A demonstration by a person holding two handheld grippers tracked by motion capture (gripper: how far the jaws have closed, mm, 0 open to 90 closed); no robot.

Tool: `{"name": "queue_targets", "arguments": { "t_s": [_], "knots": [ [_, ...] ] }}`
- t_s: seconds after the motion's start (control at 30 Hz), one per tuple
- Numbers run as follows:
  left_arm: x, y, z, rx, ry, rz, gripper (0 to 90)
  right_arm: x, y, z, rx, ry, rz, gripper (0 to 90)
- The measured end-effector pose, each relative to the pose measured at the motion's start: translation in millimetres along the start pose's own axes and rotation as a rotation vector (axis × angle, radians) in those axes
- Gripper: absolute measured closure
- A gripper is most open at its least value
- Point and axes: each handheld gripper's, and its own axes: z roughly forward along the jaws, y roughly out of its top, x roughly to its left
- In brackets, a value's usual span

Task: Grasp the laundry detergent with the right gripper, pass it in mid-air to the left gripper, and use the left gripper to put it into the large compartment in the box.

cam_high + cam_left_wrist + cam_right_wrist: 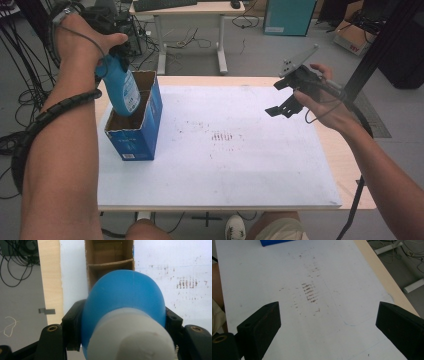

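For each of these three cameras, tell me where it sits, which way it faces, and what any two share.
High view: above the person's side, facing forward and down on the table; both forearms and the right tool show.
Left gripper view: on the left tool, looking down past the blue bottle into the box.
Right gripper view: between open jaws, facing the smudges.
Shared: smudges and box.

Left claw (125, 325) clamped on a blue bottle (125, 295), one black jaw pressed to each flank. White cap (130, 337) nearest the camera, rounded blue body pointing away. Just beyond the bottle, an open cardboard box (110, 257) with a divider across its brown inside. White sheet (175, 262) under the box, smudged with dark marks at right. Pale wooden tabletop (48, 277) edge at left, then grey floor (17, 302) with black cables (15, 262).
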Motion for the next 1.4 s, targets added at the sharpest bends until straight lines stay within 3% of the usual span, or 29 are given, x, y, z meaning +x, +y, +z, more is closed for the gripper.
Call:
{"name": "queue_targets", "arguments": {
  "t_s": [0.07, 0.1, 0.17, 0.3, 0.57, 0.63, 1.4],
  "knots": [
    [1.4, 0.1, 3.9, 0.003, 0.005, 0.012, 36.0, -0.3, -0.7, 0.2, -0.001, -0.001, -0.005, 5.9],
    [0.6, -0.3, 6.1, 0.002, 0.0, -0.005, 36.0, 0.0, -1.1, 0.0, 0.001, -0.001, 0.001, 5.9],
    [2.2, -0.2, 10.2, 0.007, 0.001, 0.009, 36.0, -0.2, -1.6, -0.1, 0.0, -0.001, -0.001, 5.9],
    [1.1, -0.4, 19.3, 0.011, -0.003, -0.011, 36.0, -0.3, -2.7, -0.7, -0.001, -0.002, 0.005, 5.9],
    [0.0, 0.4, 34.9, 0.018, -0.011, -0.014, 36.0, -0.6, -6.2, 3.8, -0.003, 0.001, 0.005, 5.9],
    [0.4, 0.7, 38.6, 0.02, -0.005, -0.002, 36.0, -0.3, -6.5, 5.6, -0.004, 0.003, 0.007, 5.9],
    [6.8, -5.1, 97.2, 0.038, -0.018, -0.038, 36.1, -1.9, -16.4, 7.2, 0.009, -0.01, 0.02, 5.8]
  ]
}}
